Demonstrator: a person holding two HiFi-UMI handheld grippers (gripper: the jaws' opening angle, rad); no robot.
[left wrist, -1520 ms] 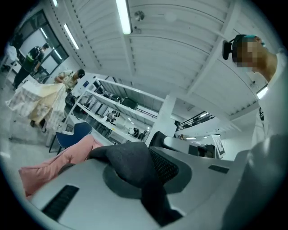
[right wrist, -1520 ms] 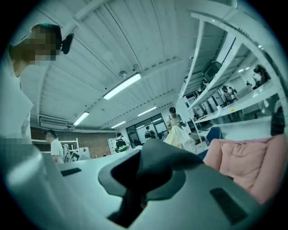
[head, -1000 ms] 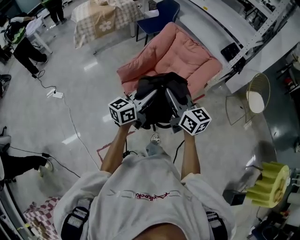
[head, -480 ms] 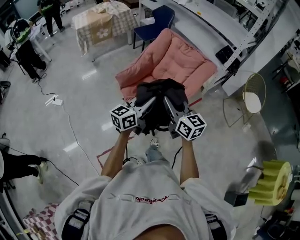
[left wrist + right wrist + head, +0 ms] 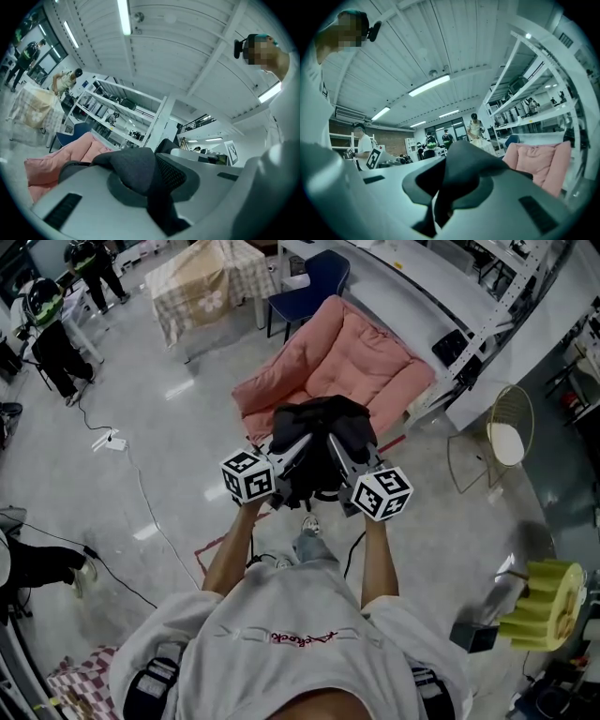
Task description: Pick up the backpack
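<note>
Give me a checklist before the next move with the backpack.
1. Left gripper shut on backpack fabric: ok.
2. Right gripper shut on backpack fabric: ok.
3. Backpack clear of pink cushion: cannot tell.
4. Floor by the feet free of cables: not ok, cable lies near.
5. Bystanders well apart: ok.

Both arms outstretched, left gripper [image 5: 306, 434] and right gripper [image 5: 335, 436] side by side, level, jaws seemingly clamped.
</note>
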